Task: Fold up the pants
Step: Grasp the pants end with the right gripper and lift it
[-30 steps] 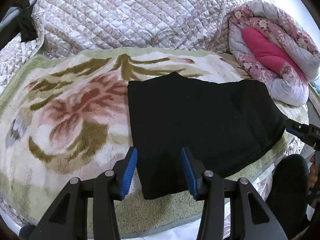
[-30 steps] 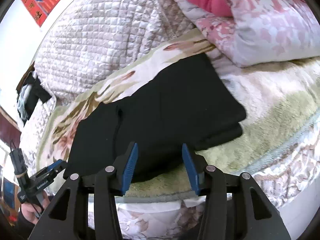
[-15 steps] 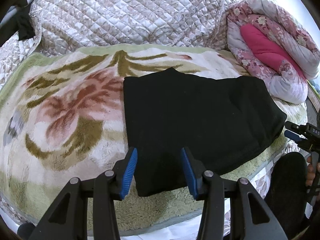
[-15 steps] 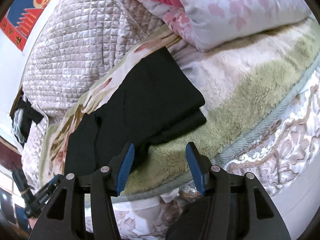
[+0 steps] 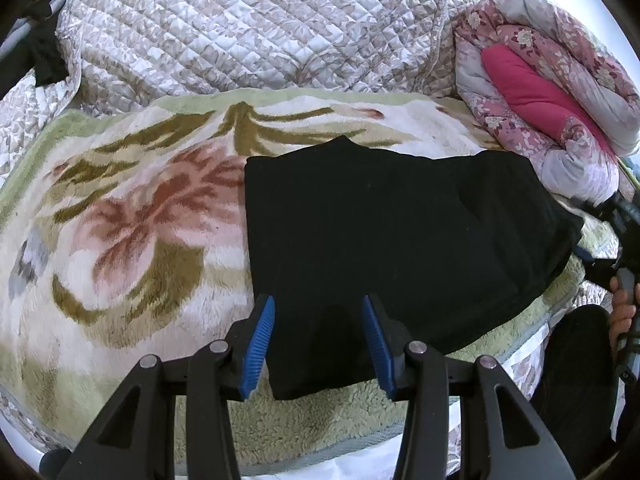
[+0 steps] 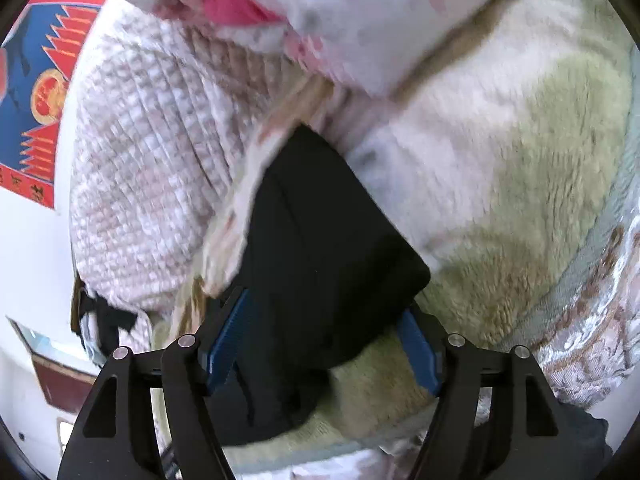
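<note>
A home bedroom: bed with floral blanket (image 5: 132, 216) and quilted coverlet (image 5: 248, 28).

Motion blur smears the right-wrist view; black pants (image 6: 320, 264) hide the right tongs' (image 6: 320, 344) pad tips.

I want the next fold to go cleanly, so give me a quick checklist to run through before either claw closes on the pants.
1. Pants lying flat on the blanket: ok.
2. Left claw open, near corner of the pants between its fingers: ok.
3. Right claw open around the other end: ok.
4. Right claw's view sharp enough to judge contact: not ok, blurred.
5. All layers caught at the right end: cannot tell.
6. Folded quilt apart from the pants: ok.
</note>
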### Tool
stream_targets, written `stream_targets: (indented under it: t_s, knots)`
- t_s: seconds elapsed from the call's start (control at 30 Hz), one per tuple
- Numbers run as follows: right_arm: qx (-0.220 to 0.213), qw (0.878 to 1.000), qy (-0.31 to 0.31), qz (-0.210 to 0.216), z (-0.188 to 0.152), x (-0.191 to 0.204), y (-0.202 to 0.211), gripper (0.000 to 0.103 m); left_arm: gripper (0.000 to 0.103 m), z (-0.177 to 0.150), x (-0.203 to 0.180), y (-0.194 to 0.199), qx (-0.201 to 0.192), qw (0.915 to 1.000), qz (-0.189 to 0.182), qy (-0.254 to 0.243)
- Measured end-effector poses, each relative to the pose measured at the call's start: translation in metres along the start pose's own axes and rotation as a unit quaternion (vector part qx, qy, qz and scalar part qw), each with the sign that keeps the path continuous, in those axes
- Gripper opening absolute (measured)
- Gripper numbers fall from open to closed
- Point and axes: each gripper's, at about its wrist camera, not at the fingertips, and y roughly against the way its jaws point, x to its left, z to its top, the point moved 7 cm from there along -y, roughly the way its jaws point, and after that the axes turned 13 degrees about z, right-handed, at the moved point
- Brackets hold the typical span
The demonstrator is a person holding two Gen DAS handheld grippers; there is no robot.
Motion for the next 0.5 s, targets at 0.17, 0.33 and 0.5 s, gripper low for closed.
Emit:
stream_targets:
  t_s: [0.17,0.33,0.5]
  knots:
    - [0.030,0.999,-0.004,-0.018,-0.002,-0.006,-0.016,0.072,0.048,0.000,0.002,-0.006,0.009,0.9999,0.001,0.005]
    - [0.029,0.999,0.010,-0.022,0.004,-0.002,-0.026,0.069,0.048,-0.003,0.004,-0.008,0.012,0.9999,0.003,0.004]
    - [0.042,0.998,0.019,-0.046,0.006,-0.010,-0.040,0.040,0.048,-0.004,0.007,-0.012,0.015,0.9998,0.007,0.008]
